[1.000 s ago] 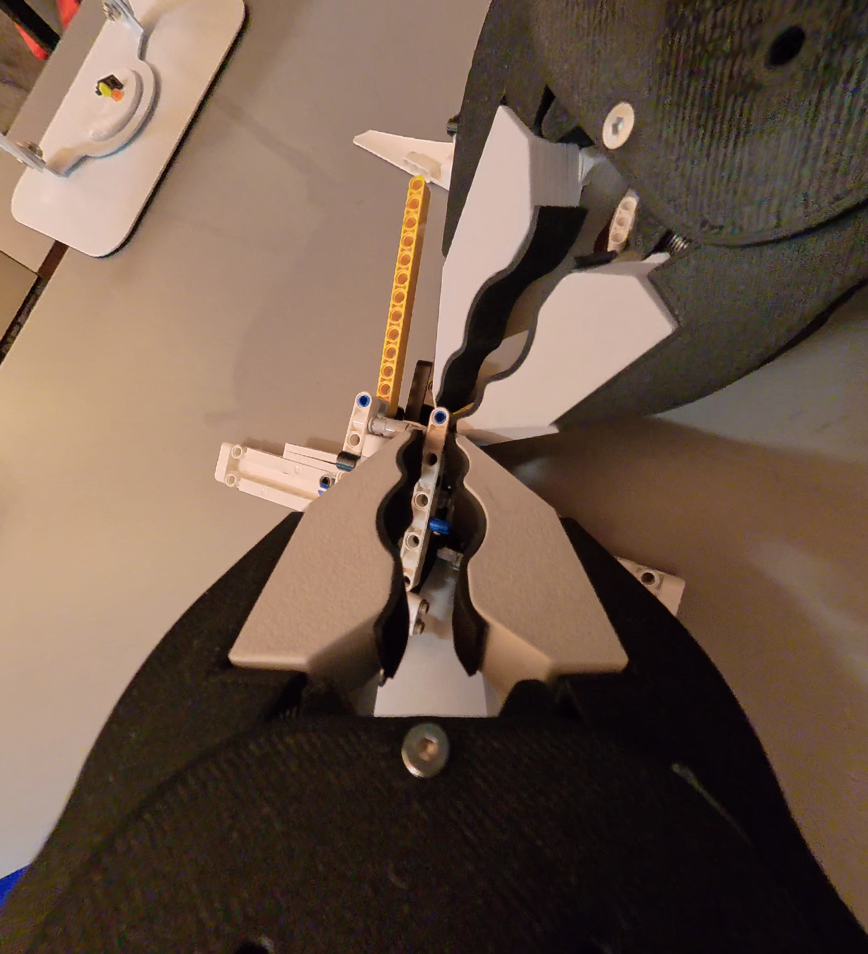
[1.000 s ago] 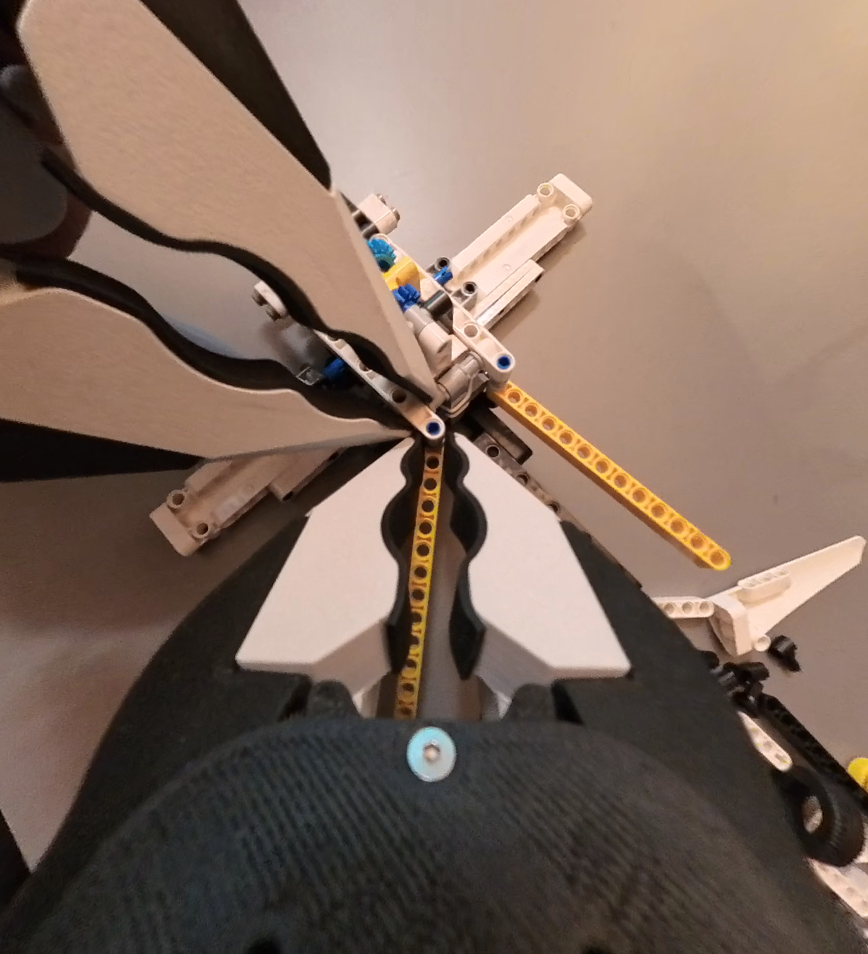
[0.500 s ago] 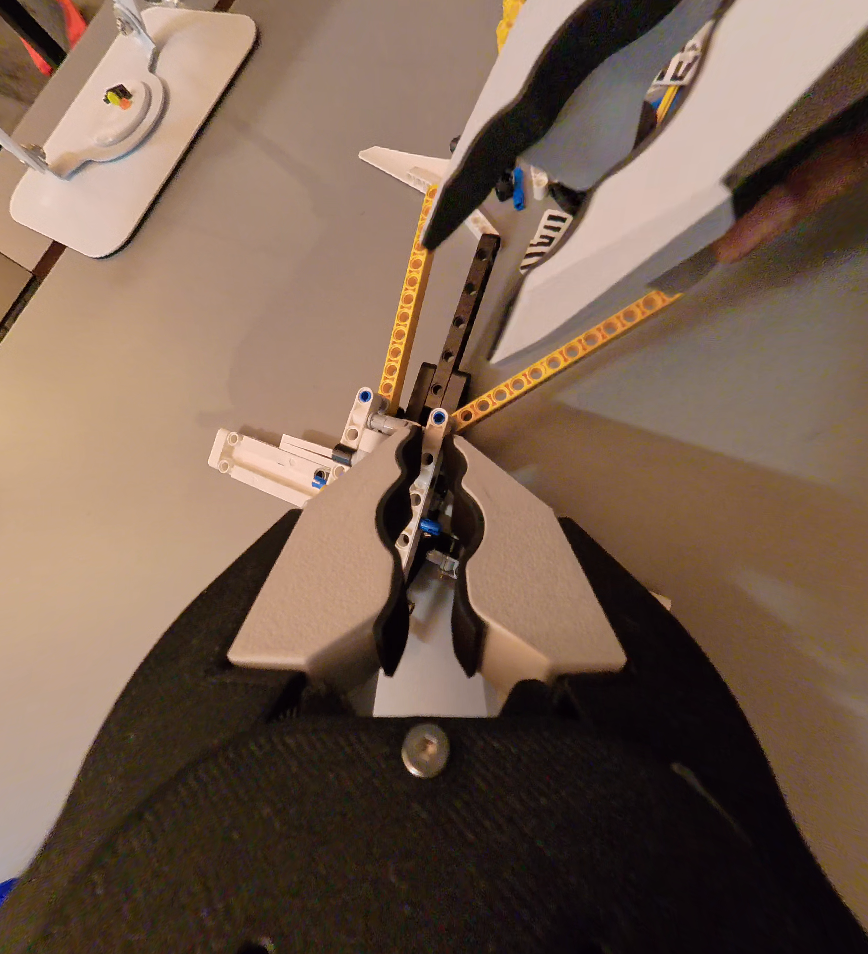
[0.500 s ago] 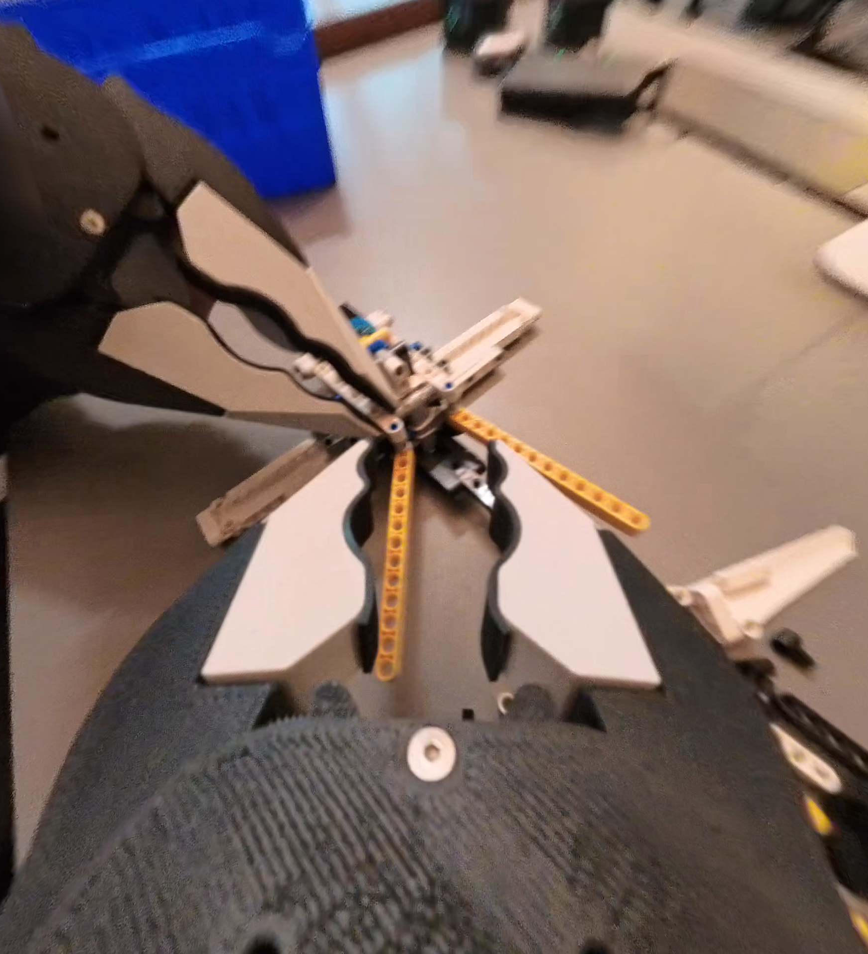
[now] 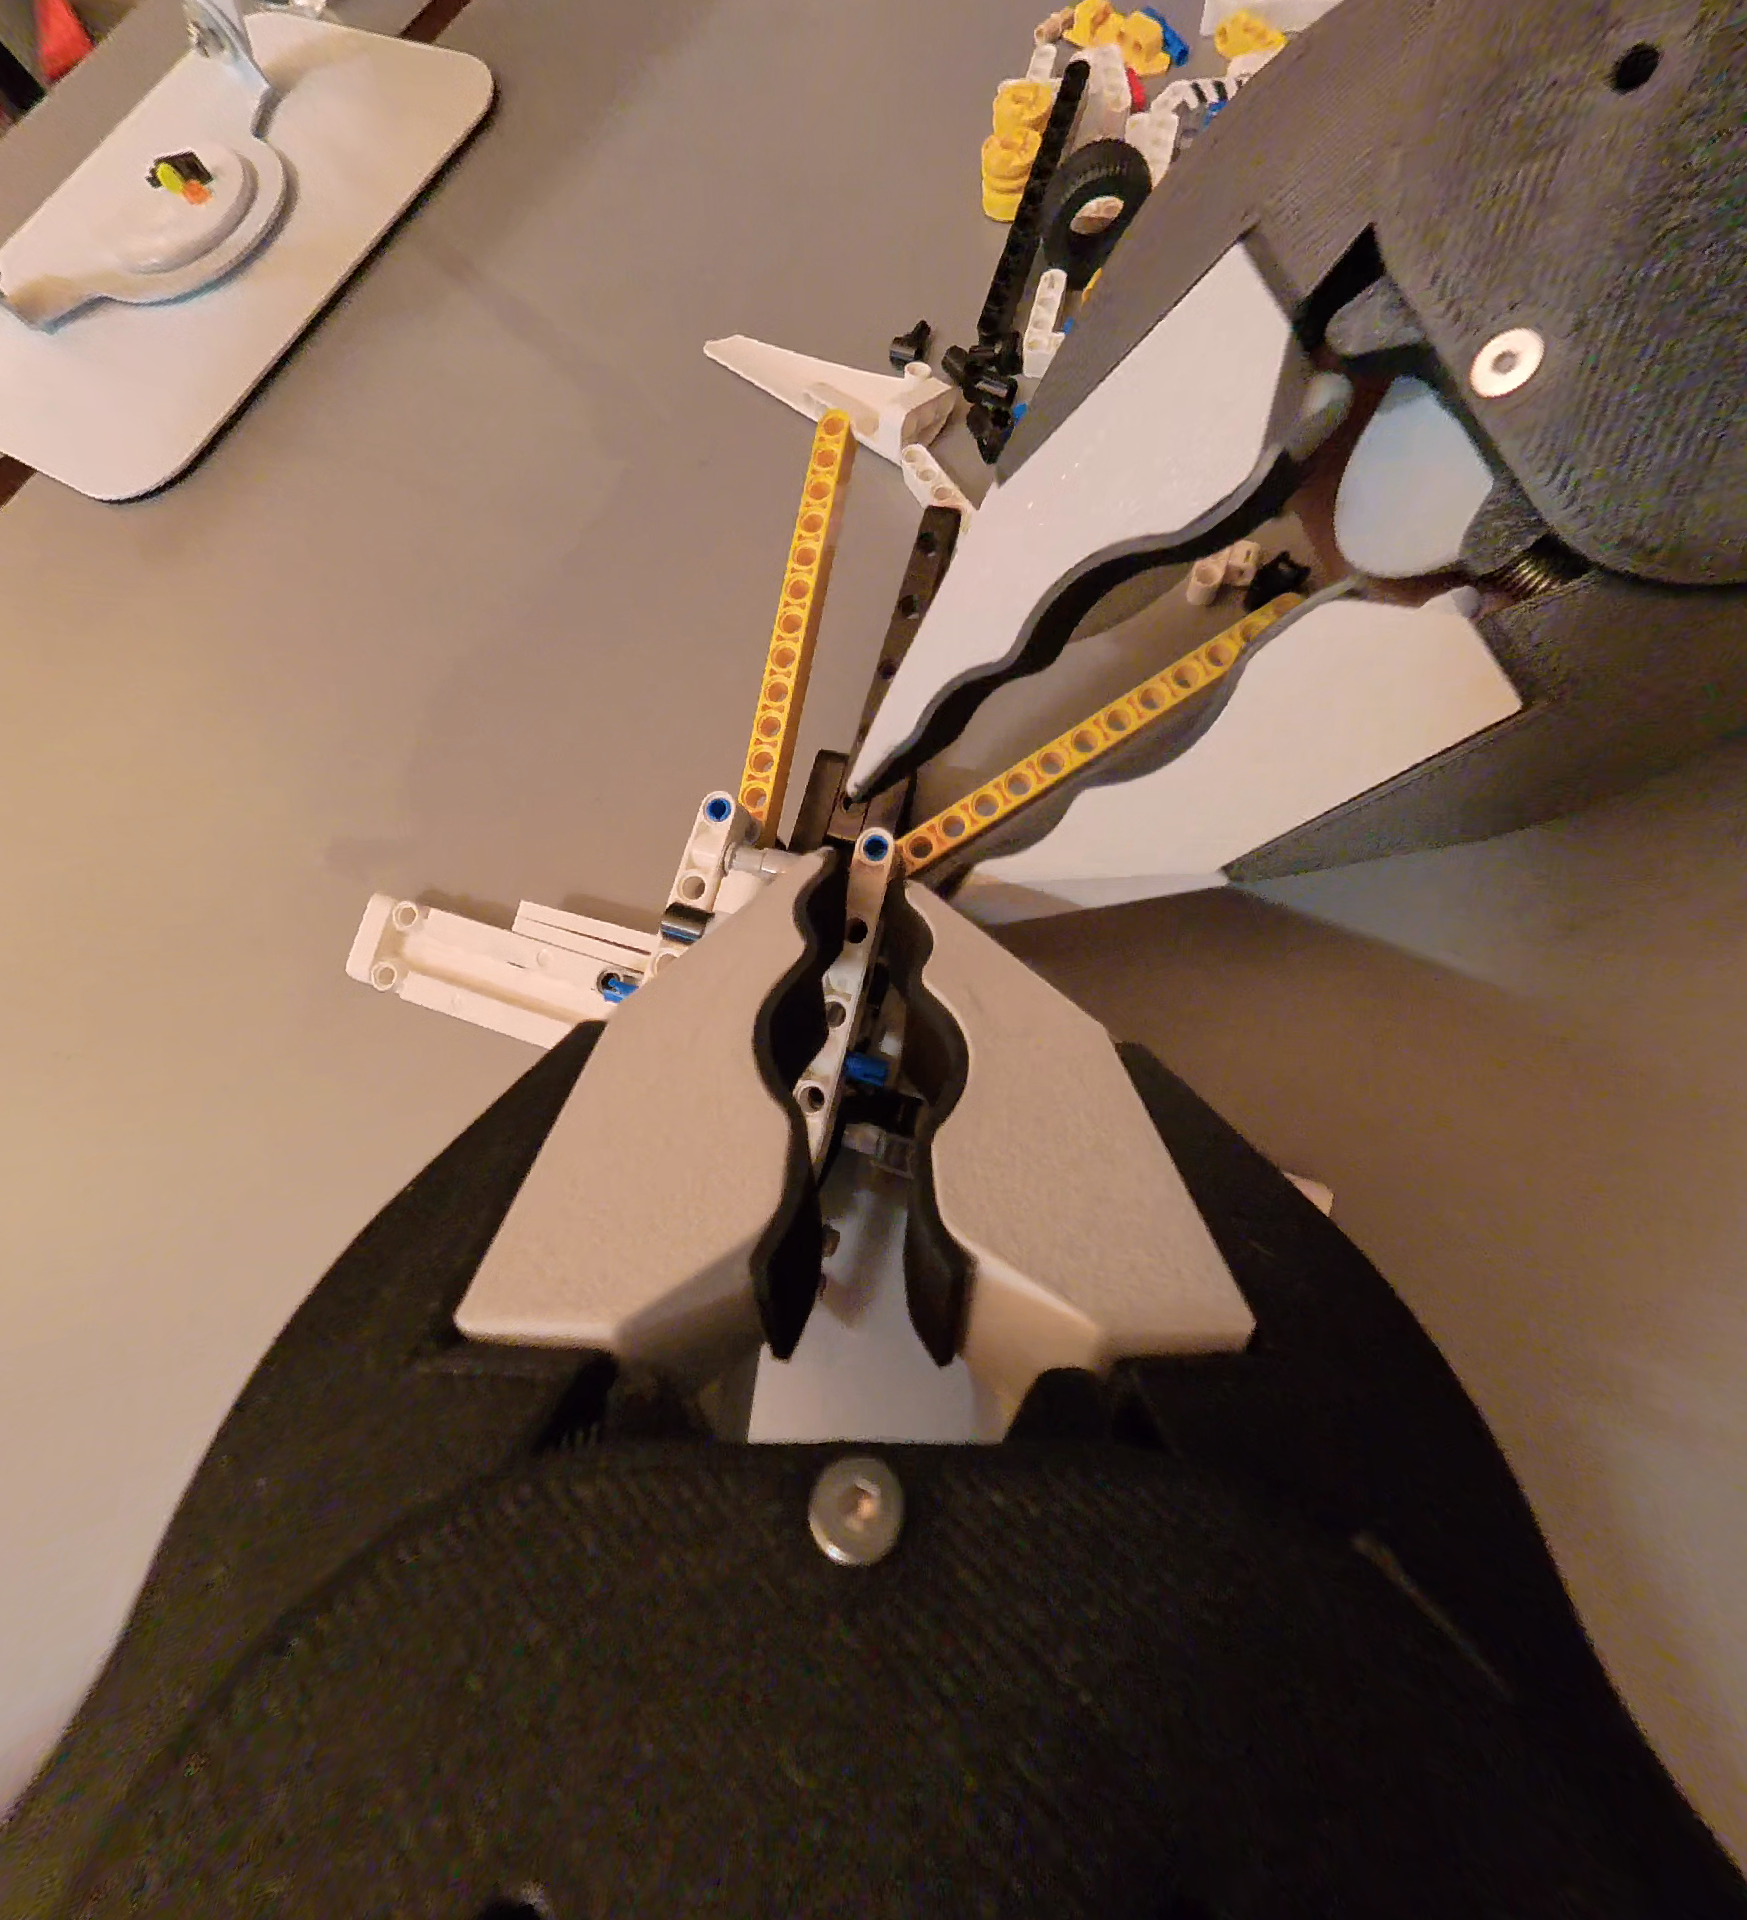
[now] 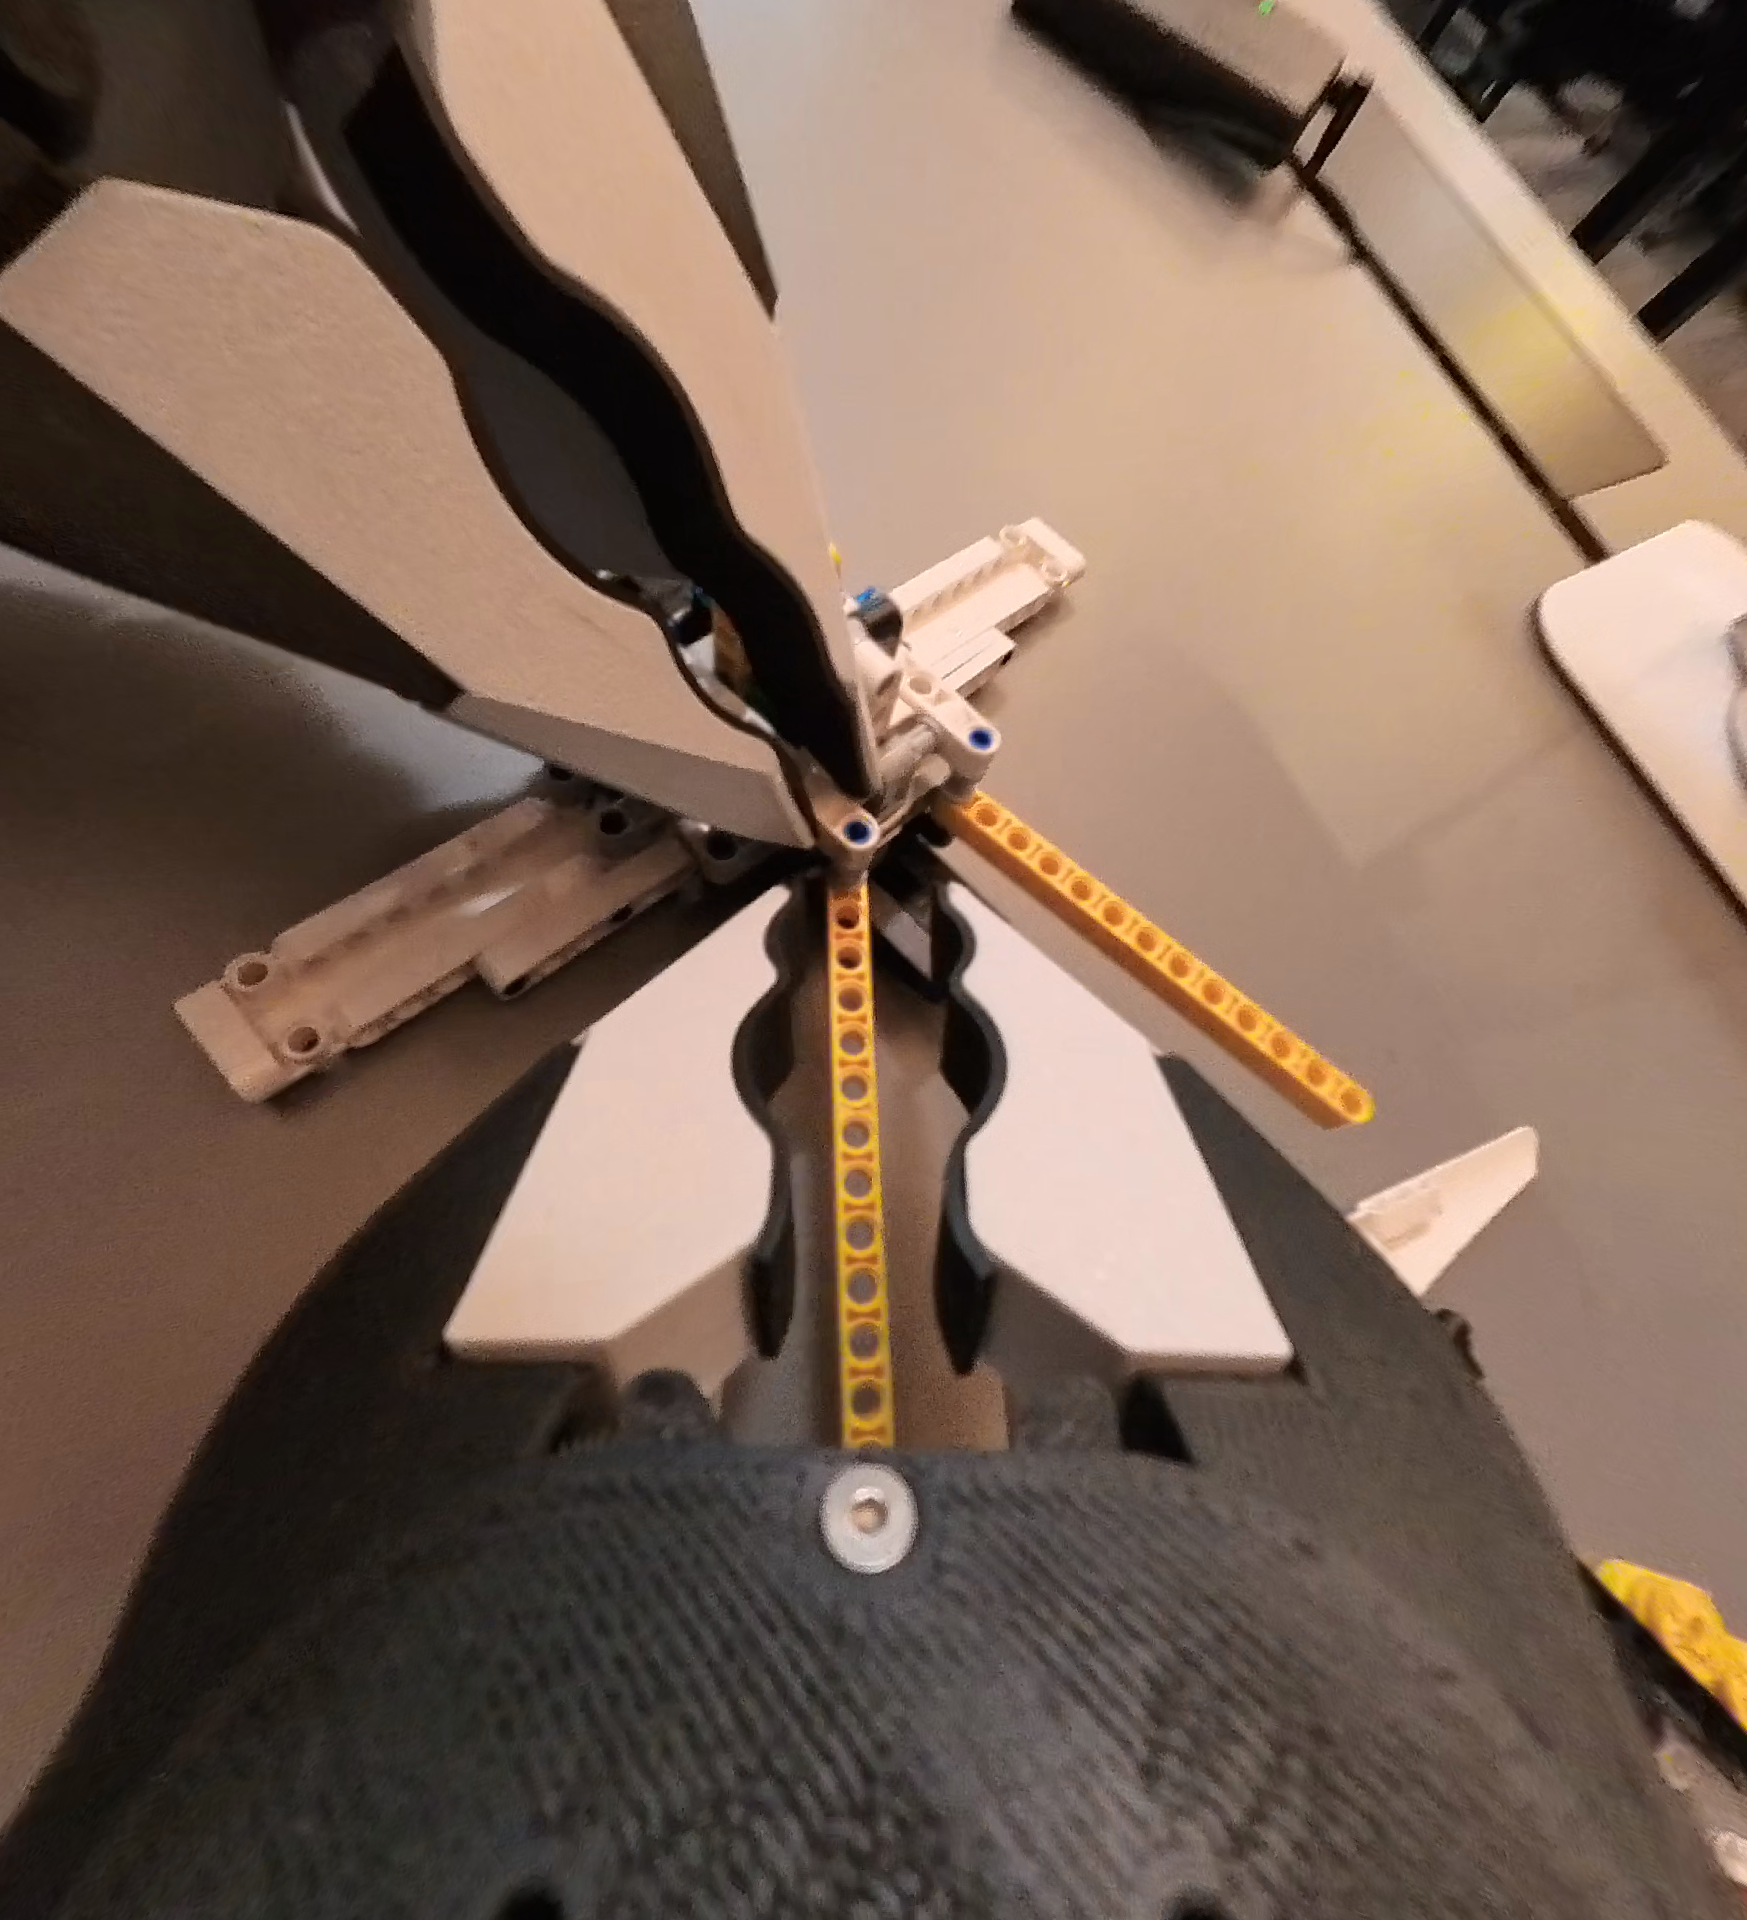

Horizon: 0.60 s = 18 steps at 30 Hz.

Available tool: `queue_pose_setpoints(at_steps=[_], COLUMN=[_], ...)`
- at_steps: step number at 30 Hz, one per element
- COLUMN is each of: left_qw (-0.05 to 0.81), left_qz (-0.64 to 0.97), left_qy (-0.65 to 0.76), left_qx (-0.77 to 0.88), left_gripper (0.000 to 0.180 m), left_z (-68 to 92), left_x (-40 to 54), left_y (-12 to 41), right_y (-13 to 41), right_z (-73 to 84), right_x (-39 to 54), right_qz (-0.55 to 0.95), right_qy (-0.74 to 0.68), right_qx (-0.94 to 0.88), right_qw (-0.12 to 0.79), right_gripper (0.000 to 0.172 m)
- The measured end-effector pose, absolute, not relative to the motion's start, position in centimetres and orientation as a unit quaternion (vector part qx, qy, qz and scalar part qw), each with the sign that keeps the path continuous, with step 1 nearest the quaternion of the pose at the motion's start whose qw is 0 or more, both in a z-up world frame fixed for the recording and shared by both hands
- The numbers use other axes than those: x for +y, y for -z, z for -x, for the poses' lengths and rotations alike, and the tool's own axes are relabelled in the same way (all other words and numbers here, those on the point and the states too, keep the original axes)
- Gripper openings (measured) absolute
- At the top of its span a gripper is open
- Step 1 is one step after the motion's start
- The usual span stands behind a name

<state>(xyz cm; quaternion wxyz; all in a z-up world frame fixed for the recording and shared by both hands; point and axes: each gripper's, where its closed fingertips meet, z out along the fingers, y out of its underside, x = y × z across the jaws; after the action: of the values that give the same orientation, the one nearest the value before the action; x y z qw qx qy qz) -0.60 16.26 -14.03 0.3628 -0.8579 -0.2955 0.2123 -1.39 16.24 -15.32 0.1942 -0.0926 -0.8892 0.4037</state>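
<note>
A brick model with white panels (image 5: 464, 951), two long yellow beams and a black beam (image 5: 910, 613) rests on the grey table (image 5: 329, 623). My left gripper (image 5: 864, 873) is shut on the model's white beam (image 5: 853, 935), which has a blue pin at its tip. My right gripper (image 6: 858, 904) is open, with one yellow beam (image 6: 858, 1143) lying between its fingers and a gap on each side. The left wrist view shows the same: that beam (image 5: 1087, 743) runs between the right gripper's (image 5: 910, 831) parted fingers. The other yellow beam (image 6: 1160, 956) sticks out free.
A white wing piece (image 5: 827, 390) and a pile of loose yellow, black and white parts with a wheel (image 5: 1077, 156) lie beyond the model. A white base plate with a stand (image 5: 173, 239) sits at the far left. The wing piece also shows in the right wrist view (image 6: 1440, 1205). Less than 4 cm separates the two grippers' tips. The right tips stand about 15 centimeters off the white wing piece (image 5: 827, 390). It turns up in the right wrist view (image 6: 1429, 1227) as well.
My right gripper let go of the yellow beam, opened wide and drew back, then came in again with its fingers closer around the beam. My left gripper kept its hold on the white beam.
</note>
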Motion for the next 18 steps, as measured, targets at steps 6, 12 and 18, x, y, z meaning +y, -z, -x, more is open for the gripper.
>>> queue_pose_setpoints(at_steps=[6,12,18], left_qw=[0.377,0.376,0.375], left_qz=[0.853,0.854,0.854], left_qy=[-0.212,-0.215,-0.21], left_qx=[-0.292,-0.288,-0.291], left_gripper=[0.005,0.005,0.005], left_z=[0.6,0.6,0.6], left_x=[16.4,16.4,16.4], left_y=[14.0,14.0,14.1], right_y=[15.2,12.1,14.1], right_z=[2.1,1.2,0.8], right_x=[17.1,18.9,19.9], right_qz=[0.129,0.216,0.187], right_qy=[-0.403,-0.537,-0.475], right_qx=[-0.887,-0.813,-0.849], right_qw=[0.185,0.07,0.137], right_gripper=[0.03,0.049,0.015])
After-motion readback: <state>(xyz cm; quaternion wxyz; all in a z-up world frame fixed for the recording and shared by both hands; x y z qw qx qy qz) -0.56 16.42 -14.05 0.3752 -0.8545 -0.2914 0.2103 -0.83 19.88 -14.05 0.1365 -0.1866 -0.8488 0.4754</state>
